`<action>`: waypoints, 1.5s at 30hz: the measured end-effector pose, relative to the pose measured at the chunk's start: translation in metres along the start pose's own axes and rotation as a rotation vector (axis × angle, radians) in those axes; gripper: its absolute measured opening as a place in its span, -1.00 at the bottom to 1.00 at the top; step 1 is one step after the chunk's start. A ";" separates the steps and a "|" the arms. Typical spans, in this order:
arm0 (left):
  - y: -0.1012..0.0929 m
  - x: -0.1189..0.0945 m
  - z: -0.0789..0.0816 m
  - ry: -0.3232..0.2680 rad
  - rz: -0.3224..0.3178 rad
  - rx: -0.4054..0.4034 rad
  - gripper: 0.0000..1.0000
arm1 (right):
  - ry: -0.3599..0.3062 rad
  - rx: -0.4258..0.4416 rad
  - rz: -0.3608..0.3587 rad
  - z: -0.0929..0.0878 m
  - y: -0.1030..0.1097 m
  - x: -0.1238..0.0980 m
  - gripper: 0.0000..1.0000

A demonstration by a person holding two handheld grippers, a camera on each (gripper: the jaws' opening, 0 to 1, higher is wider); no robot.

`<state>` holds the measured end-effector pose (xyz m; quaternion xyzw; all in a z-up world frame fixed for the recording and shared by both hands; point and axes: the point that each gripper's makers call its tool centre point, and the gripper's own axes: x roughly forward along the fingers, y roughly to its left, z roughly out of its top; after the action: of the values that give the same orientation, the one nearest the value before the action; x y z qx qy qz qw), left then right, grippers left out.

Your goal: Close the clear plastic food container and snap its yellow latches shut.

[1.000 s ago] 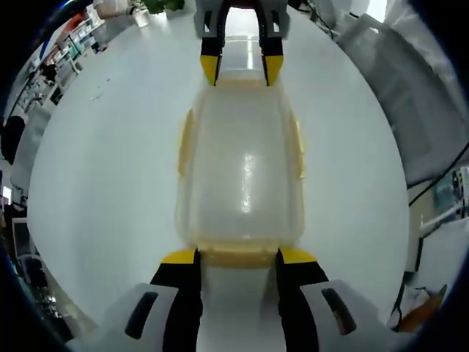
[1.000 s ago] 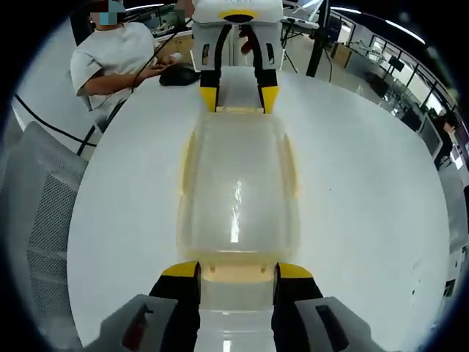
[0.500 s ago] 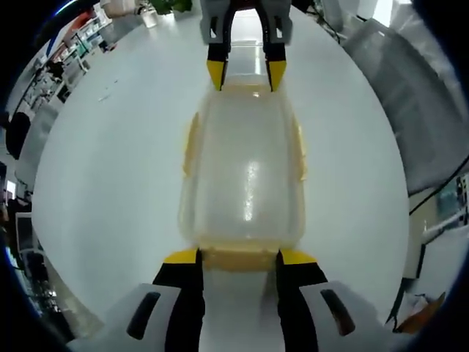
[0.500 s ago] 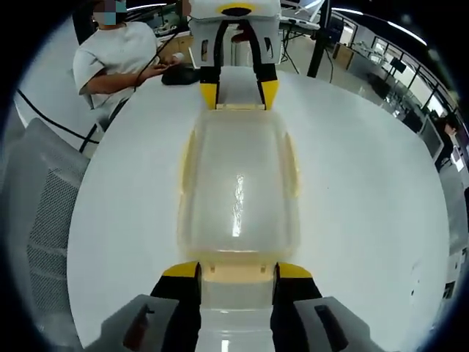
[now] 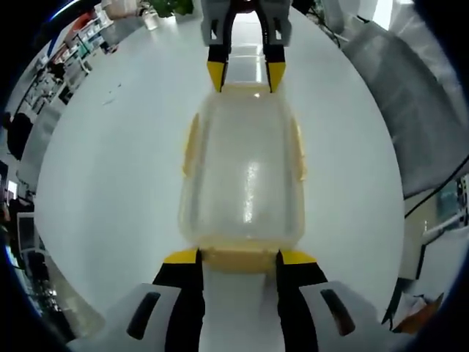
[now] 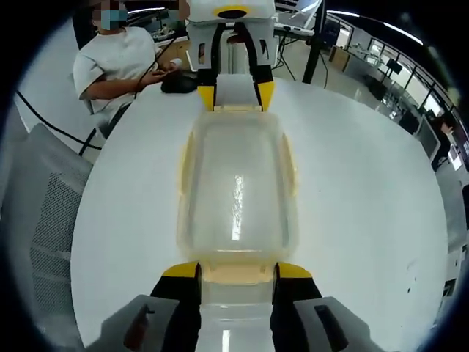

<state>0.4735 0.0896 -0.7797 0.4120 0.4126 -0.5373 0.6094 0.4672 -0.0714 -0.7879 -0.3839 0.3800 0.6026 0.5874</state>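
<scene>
The food container [image 5: 243, 176] is clear, frosted-looking plastic with a white glare streak down its lid, and its latches [image 5: 238, 258] are pale yellow, one at each end and one along each long side. The left claw [image 5: 238, 258] has black jaws capped with bright yellow tips, on a light grey body with dark slots. The right claw [image 6: 236, 273] has the same black, yellow and grey colouring. The bench [image 5: 110, 176] is plain glossy white. A mesh chair [image 6: 40, 242] beside it is grey with a fine dotted weave. A seated person's shirt [image 6: 110, 59] is white, and a dark object [image 6: 179, 81] lies by their hand.
</scene>
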 end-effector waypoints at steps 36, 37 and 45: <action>0.000 -0.018 0.017 -0.005 0.021 0.007 -0.29 | -0.023 -0.015 -0.018 0.004 0.002 -0.031 -0.32; 0.000 -0.018 0.018 -0.005 0.022 0.008 -0.29 | -0.020 -0.016 -0.021 0.003 0.002 -0.032 -0.32; 0.001 -0.023 0.023 -0.007 0.028 0.015 -0.29 | -0.020 -0.011 -0.028 0.003 0.002 -0.040 -0.32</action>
<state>0.4739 0.0748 -0.7502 0.4204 0.4005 -0.5330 0.6154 0.4654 -0.0859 -0.7501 -0.3865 0.3652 0.6003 0.5975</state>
